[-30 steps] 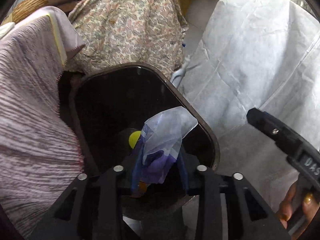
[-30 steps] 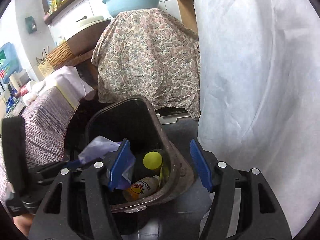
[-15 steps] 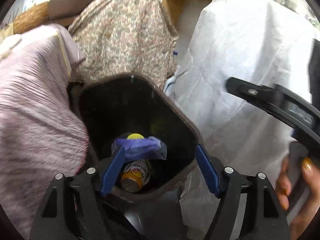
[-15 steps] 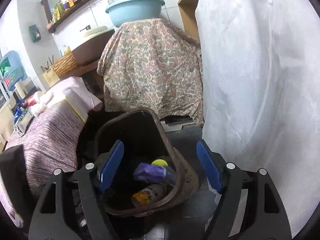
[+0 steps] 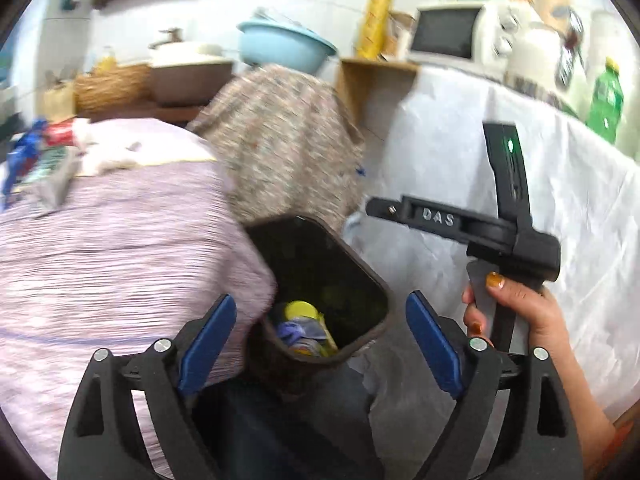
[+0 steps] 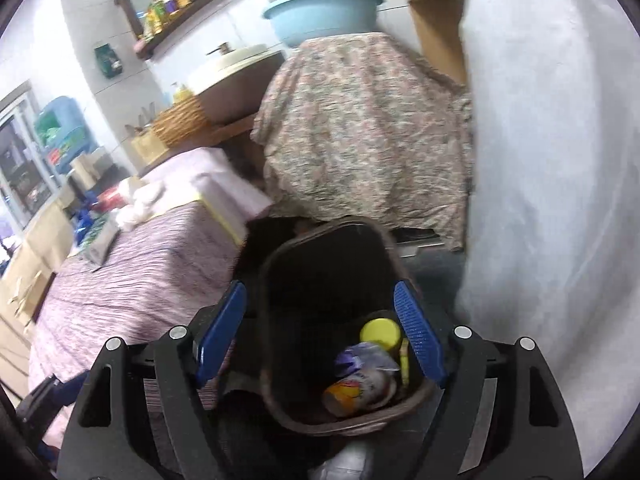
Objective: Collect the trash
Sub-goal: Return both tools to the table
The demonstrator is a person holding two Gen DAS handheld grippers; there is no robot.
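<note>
Left gripper (image 5: 320, 336) jaws opening, nothing between; right gripper (image 6: 320, 336) apart, empty; bin (image 5: 340, 248) at 12 o'clock holds the purple wrapper (image 5: 298, 328), likely just dropped.

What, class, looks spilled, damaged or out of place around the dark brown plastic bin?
Nothing stands out. The dark brown plastic bin stands upright on the floor, and the trash lies inside it: a crumpled purple plastic bag, a yellow-capped bottle and an orange-labelled bottle. No spill shows beside the bin, though the pictures are blurred.
</note>
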